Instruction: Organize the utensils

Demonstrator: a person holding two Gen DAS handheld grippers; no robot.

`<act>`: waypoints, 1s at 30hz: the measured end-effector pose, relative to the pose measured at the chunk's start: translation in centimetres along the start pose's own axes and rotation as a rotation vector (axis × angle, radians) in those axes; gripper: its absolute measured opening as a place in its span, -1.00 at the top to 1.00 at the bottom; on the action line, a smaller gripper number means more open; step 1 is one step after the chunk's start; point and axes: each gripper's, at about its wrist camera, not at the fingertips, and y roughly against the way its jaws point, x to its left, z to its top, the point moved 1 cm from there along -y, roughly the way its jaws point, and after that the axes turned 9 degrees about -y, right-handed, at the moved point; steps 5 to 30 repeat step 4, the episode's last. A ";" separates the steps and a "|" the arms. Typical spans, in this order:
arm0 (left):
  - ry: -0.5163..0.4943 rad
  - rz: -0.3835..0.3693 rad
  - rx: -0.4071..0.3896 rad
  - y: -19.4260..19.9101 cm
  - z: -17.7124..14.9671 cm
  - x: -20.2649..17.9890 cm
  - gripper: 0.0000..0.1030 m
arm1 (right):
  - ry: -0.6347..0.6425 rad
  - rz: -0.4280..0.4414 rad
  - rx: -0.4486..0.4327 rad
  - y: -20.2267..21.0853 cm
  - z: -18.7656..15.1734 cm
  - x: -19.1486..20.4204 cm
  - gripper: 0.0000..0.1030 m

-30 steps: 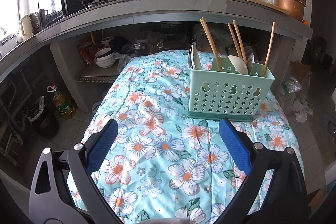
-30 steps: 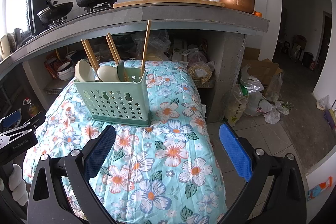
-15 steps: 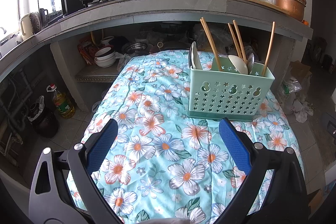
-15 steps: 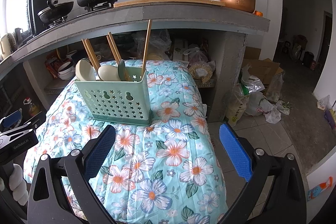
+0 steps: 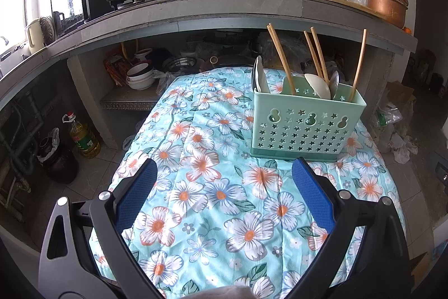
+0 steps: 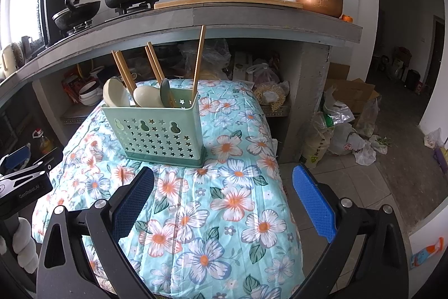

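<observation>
Below the grey kitchen counter (image 5: 224, 16), a bench draped in a floral cloth (image 5: 212, 187) carries a mint-green perforated utensil caddy (image 5: 303, 128), which stands upright toward the cloth's far right part. Inside the caddy, wooden chopsticks (image 5: 281, 60) lean at angles and pale spoons (image 6: 147, 97) rest bowl-up. Short of the caddy and clear of it, the left gripper (image 5: 222, 187) and the right gripper (image 6: 224, 195) each hover with jaws spread wide, holding nothing.

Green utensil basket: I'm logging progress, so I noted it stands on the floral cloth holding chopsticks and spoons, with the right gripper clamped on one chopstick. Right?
Not quite. The right gripper is open and empty, short of the green utensil basket; the right wrist view shows it. The rest holds.
</observation>
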 end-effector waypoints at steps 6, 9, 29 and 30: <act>0.003 -0.001 -0.001 0.0 0.0 0.0 -0.81 | -0.001 0.000 0.000 0.0 0.0 0.0 -0.87; 0.003 -0.001 -0.001 0.0 0.0 0.0 -0.81 | -0.001 0.000 0.000 0.0 0.0 0.0 -0.87; 0.003 -0.001 -0.001 0.0 0.0 0.0 -0.81 | -0.001 0.000 0.000 0.0 0.0 0.0 -0.87; 0.003 -0.001 -0.001 0.0 0.0 0.0 -0.81 | -0.001 0.000 0.000 0.0 0.0 0.0 -0.87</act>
